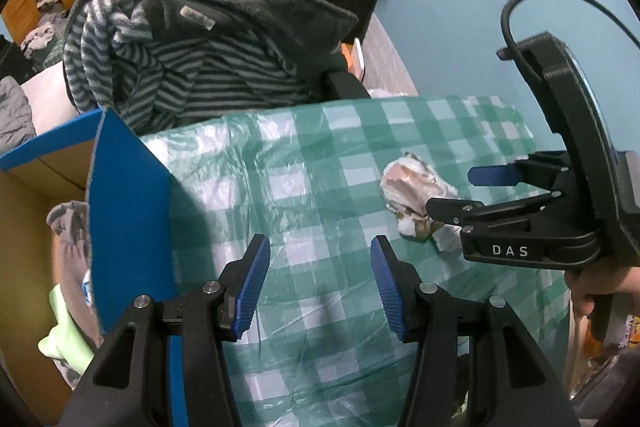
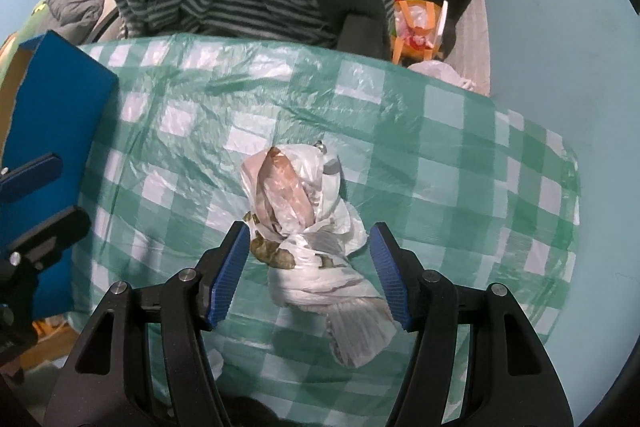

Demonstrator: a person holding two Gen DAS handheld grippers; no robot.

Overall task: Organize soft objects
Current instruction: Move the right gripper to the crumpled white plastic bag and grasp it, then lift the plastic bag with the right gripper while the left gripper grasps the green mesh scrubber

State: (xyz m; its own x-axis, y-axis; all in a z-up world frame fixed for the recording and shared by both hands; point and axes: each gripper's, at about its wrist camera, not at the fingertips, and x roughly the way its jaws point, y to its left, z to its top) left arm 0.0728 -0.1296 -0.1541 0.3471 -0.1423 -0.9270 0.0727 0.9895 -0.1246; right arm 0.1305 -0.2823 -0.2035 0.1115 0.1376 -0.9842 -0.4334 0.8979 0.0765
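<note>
Blue-padded fingers of the left gripper (image 1: 318,285) fill the near edge of the left wrist view, spread apart with nothing but the green checked cloth (image 1: 320,155) showing between them, so that claw is released and carrying nothing. At far left stands the blue-walled cardboard box (image 1: 128,211), its flap up, with a grey soft item (image 1: 70,239) and a pale green one (image 1: 64,335) already lying inside; judging by the task, that is where the remaining piece should go. Moving right, the cloth is bare until the knotted white plastic bag (image 2: 304,227), which lies crumpled near the middle of the table with something brownish wrapped in it. Right gripper (image 2: 308,273) hangs directly above it, pointing down, its jaws released and straddling the bag's twisted lower half; the pads do not appear to press on the plastic yet. For a sound pick, I would settle lower so the pads bracket the knot, the firmest part, then close slowly, since thin film can slip or tear. Lifting straight up before crossing toward the box should keep the tablecloth from being dragged, and the left gripper could steady the flap.
</note>
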